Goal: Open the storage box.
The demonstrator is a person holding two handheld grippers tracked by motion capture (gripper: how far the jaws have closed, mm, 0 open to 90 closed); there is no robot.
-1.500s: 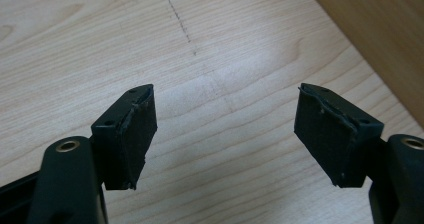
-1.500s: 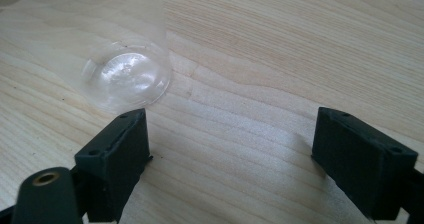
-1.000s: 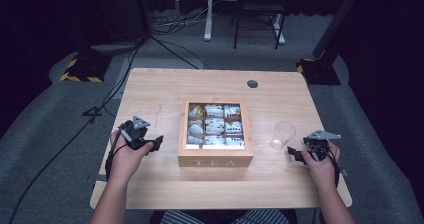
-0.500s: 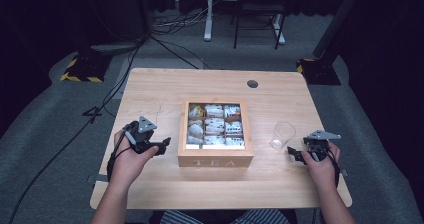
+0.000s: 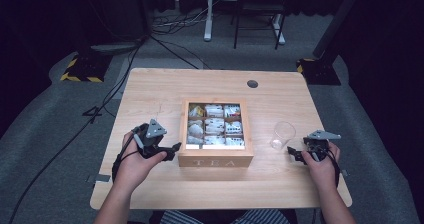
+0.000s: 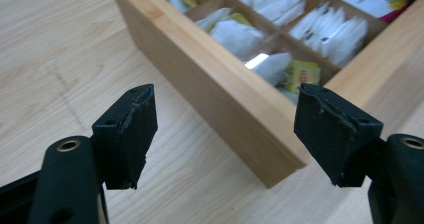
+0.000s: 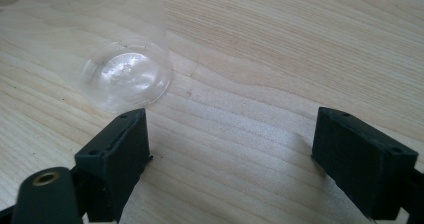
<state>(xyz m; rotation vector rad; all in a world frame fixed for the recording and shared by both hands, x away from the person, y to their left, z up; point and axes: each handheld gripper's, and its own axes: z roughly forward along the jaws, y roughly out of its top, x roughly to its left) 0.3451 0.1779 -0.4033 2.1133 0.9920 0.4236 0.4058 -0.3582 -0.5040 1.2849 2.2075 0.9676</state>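
the wooden tea box (image 5: pixel 215 158) sits open near the middle of the counter (image 5: pixel 160 89), its front wall lettered "tea" and its nine compartments packed with white tea sachets (image 5: pixel 215 126). the left tool (image 5: pixel 172 149) is at about 9 o'clock of the box, just beside the box's near left corner, held in the person's left hand (image 5: pixel 134 160). its jaws stand apart with nothing between them. in the left gripper view, the tool (image 6: pixel 225 129) frames that corner of the box (image 6: pixel 235 109), the left jaw over bare wood and the right jaw in front of the box's front wall, and neither pad touches it. sachets (image 6: pixel 235 34) fill the nearest compartments, one of them with a yellow label.

a clear glass cup (image 5: pixel 283 135) stands upright at about 3 o'clock of the box, near it but apart. the right tool (image 5: pixel 296 153) is low over the counter at about 4 o'clock of the cup, just beside it, in the right hand (image 5: pixel 322 165). in the right gripper view, its jaws are wide open and empty (image 7: pixel 230 144), with the cup's base (image 7: pixel 127 76) just beyond the left jaw.
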